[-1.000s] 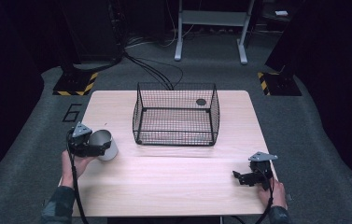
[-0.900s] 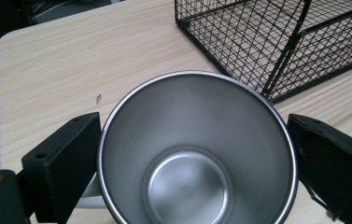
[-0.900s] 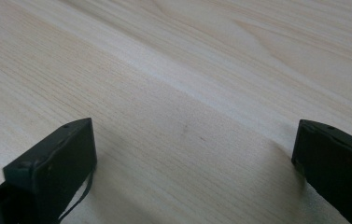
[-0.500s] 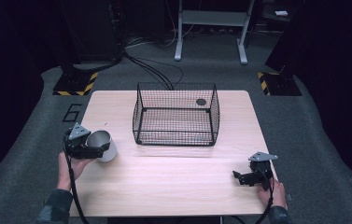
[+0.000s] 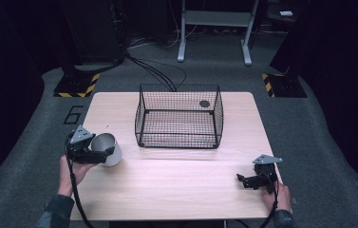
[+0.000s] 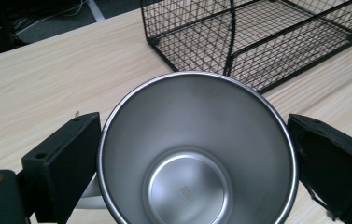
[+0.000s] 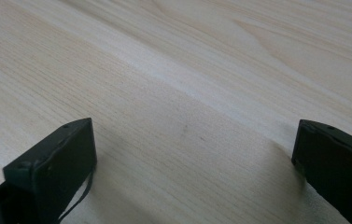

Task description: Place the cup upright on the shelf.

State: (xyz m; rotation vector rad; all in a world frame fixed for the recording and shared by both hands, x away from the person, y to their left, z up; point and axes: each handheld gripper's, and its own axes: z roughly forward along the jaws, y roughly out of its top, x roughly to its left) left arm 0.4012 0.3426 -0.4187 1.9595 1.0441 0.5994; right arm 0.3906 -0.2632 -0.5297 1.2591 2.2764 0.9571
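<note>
A shiny steel cup [image 6: 197, 154] with a white handle at its lower left sits between the two black jaws of my left gripper [image 6: 194, 161], which is shut on its sides. I look straight into its empty mouth. In the high view the cup [image 5: 106, 147] is at the table's left side, held by the left gripper [image 5: 98, 152] just above the wood. A black wire basket [image 5: 179, 118] stands at the table's middle back, to the right of the cup. My right gripper [image 5: 247, 181] rests low at the front right, open, with bare wood between its jaws [image 7: 194, 158].
The light wooden table [image 5: 176, 185] has a rounded left edge close to the left hand. A small dark disc [image 5: 204, 103] shows at the basket's far right side. Cables, a metal stand and yellow-black floor markers lie beyond the table.
The left hand with the cup has shifted only slightly. The right gripper has stayed where it was.
</note>
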